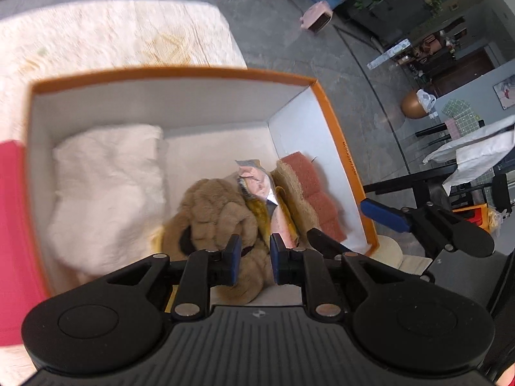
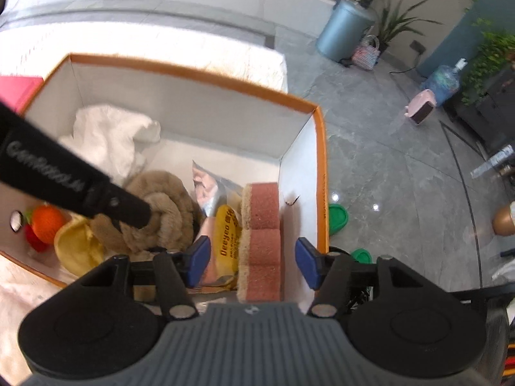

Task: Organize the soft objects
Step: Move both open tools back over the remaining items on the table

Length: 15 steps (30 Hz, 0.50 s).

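Note:
An orange-rimmed white box (image 1: 325, 103) (image 2: 318, 135) holds a white towel (image 1: 106, 186) (image 2: 109, 141), a brown plush toy (image 1: 219, 222) (image 2: 164, 206), a foil packet (image 1: 254, 180) (image 2: 209, 186), a yellow pack (image 2: 228, 234) and red-topped sponges (image 1: 312, 186) (image 2: 262, 238). My left gripper (image 1: 255, 262) hovers just above the plush, jaws narrowly apart and empty. My right gripper (image 2: 252, 263) is open above the sponges. An orange knitted toy (image 2: 46, 223) and a yellow cloth (image 2: 77, 247) lie at the box's left.
The box sits on a cream knitted cloth (image 1: 128, 38). A pink item (image 1: 13, 225) is left of it. Grey tiled floor (image 2: 402, 177) lies to the right, with green lids (image 2: 338, 217), a blue bin (image 2: 344, 29) and plants.

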{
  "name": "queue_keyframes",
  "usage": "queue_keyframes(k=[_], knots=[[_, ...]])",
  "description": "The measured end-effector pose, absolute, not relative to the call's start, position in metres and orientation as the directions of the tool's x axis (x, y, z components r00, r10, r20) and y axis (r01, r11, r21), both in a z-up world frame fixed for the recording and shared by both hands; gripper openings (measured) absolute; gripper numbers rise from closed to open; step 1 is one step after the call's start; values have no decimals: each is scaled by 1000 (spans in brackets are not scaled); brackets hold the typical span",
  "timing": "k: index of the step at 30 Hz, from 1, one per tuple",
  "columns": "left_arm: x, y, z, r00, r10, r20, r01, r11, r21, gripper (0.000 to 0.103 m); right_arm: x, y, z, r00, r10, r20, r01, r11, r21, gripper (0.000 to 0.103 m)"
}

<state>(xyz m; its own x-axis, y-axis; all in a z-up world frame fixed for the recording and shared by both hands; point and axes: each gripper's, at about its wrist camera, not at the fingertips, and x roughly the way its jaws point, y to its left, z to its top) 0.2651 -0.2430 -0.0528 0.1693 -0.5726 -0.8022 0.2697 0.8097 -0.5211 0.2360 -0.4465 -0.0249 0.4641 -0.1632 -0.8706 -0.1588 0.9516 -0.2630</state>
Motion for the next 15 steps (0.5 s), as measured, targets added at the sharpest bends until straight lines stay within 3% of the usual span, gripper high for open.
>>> queue_keyframes(k=[6,15], knots=[[223,-201,-13,313,-570,-760,354,812,-464,20,204,-415,-3,551,-105,-828,-107,975,-195,62],[152,-103,4,516,-548,-659,283,835,-473,20,145,-331,9,690,48,-722,-51,999,18,63]])
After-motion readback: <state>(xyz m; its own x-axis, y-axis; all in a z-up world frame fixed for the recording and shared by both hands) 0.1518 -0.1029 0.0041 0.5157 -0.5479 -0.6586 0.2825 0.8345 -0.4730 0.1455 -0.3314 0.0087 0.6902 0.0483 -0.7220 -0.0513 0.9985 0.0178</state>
